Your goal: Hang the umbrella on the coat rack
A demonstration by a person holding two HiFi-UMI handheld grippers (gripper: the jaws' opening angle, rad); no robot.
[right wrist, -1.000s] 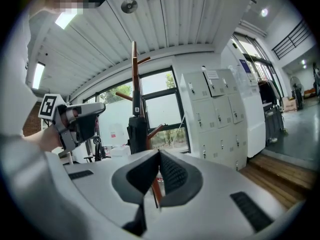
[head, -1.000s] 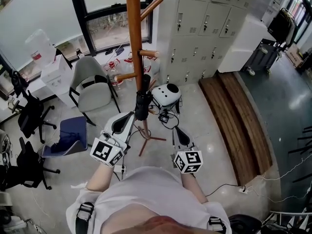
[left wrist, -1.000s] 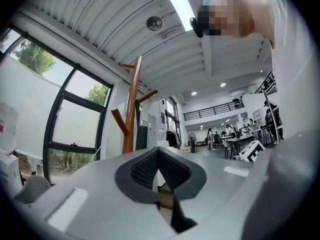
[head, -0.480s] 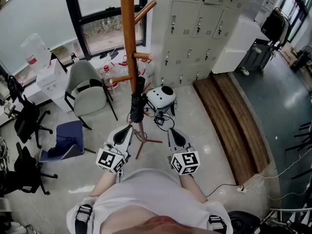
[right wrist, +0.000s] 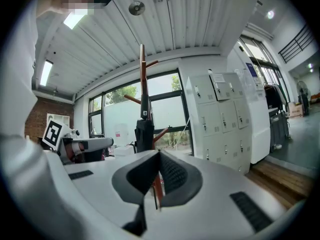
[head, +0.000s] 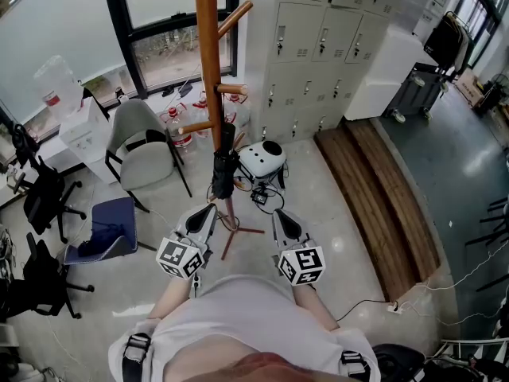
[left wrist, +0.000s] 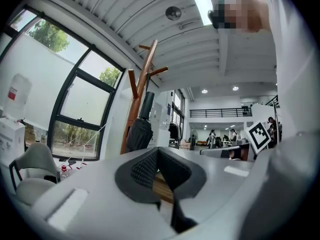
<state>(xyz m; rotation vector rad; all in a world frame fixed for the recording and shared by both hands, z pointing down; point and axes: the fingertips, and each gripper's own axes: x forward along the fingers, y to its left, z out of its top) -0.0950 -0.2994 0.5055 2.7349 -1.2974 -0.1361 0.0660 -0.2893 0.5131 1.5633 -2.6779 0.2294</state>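
A black folded umbrella (head: 223,169) hangs upright against the pole of the wooden coat rack (head: 208,54), just below a short peg. Neither gripper touches it. My left gripper (head: 202,212) is held low in front of my body, short of the umbrella's lower end, shut and empty. Beside it my right gripper (head: 281,216) is also shut with nothing in it. The left gripper view has the umbrella (left wrist: 140,130) and rack (left wrist: 143,81) ahead, beyond the closed jaws (left wrist: 157,152). In the right gripper view the umbrella (right wrist: 145,132) hangs on the rack (right wrist: 142,71) above that gripper (right wrist: 159,156).
A grey chair (head: 147,146) and a blue seat (head: 111,221) stand left of the rack. A white rounded device (head: 266,157) with cables lies at the rack's foot. Grey lockers (head: 318,46) line the back, a wooden step (head: 382,189) runs at the right, black office chairs (head: 40,193) at the left.
My left gripper has come down and back from the umbrella's lower end toward my body. The umbrella stays hanging on the rack. The right gripper has hardly moved.
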